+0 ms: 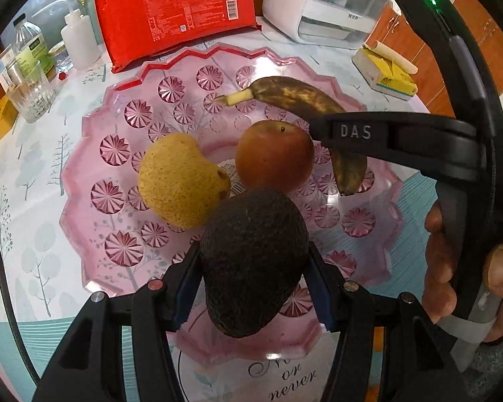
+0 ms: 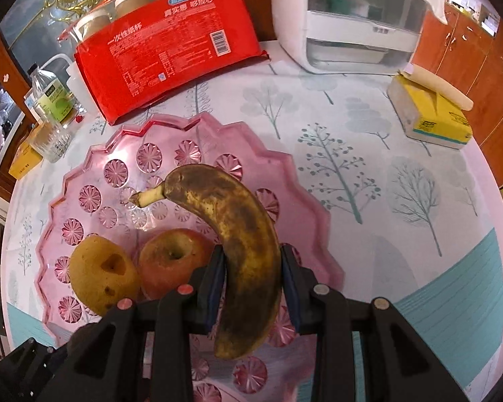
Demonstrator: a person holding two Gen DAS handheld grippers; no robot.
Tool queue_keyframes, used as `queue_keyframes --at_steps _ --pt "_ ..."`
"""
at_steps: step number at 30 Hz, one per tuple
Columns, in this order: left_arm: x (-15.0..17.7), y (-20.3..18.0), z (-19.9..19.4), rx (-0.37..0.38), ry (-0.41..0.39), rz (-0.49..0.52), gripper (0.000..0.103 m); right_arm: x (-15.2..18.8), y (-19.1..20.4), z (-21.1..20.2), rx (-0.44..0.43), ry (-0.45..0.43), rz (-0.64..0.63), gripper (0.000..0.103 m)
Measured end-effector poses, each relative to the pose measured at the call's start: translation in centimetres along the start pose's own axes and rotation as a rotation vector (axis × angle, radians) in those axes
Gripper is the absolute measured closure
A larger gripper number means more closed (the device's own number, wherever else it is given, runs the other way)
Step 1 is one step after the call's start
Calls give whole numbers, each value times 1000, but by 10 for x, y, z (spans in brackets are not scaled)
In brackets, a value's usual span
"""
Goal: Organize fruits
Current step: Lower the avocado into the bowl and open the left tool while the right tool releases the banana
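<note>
I have the avocado clamped between my left gripper's jaws above the near part of the pink tray. My right gripper is closed on the banana (badly browned), over the tray's right side. A pear and apple lie side by side in the tray, on the tree-print tablecloth.

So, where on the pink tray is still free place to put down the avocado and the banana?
The tray is bare along its far rim, toward the red packet, and on its near left beside the pear. The middle is crowded: pear and apple sit together.
</note>
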State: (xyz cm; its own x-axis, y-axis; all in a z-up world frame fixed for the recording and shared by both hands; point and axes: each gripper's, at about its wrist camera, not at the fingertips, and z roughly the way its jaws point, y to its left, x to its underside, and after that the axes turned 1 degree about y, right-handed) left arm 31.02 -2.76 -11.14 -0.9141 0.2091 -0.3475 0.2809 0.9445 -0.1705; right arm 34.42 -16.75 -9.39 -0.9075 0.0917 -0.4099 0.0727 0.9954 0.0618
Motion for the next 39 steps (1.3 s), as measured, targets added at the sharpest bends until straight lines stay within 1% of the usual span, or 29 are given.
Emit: queue_keyframes --at_steps 2,9,12,14,15,16,20,24,32,36,39 --pt "-1 0 3 -1 2 -1 46 -1 2 1 6 -6 -7 70" --pt "-2 -2 12 -16 16 9 46 0 0 1 -11 -3 -12 68" --pt "-3 -1 10 -13 11 5 45 2 -2 -2 -27 -8 -4 64" --pt "-3 -2 6 -4 -4 7 42 4 -3 -5 -32 -15 -6 63" --pt "-3 -3 4 -11 -11 8 36 5 -3 -7 -33 -19 -9 62" --pt "-2 -3 1 -20 -17 11 33 6 -3 -8 -33 -22 -11 62" --pt "-2 -6 -6 -38 -28 15 31 11 -3 -15 -39 -29 -15 62" --pt "0 -5 -13 -54 -38 -1 26 17 -2 -21 -56 -27 -18 62" --pt "7 1 -31 -91 -48 -23 26 30 0 -36 -70 -28 -28 62" --pt "16 0 -40 -124 -50 -26 25 37 -2 -45 -69 -32 -26 62" --pt "23 0 -47 -135 -51 -33 25 45 -4 -52 -74 -35 -29 62"
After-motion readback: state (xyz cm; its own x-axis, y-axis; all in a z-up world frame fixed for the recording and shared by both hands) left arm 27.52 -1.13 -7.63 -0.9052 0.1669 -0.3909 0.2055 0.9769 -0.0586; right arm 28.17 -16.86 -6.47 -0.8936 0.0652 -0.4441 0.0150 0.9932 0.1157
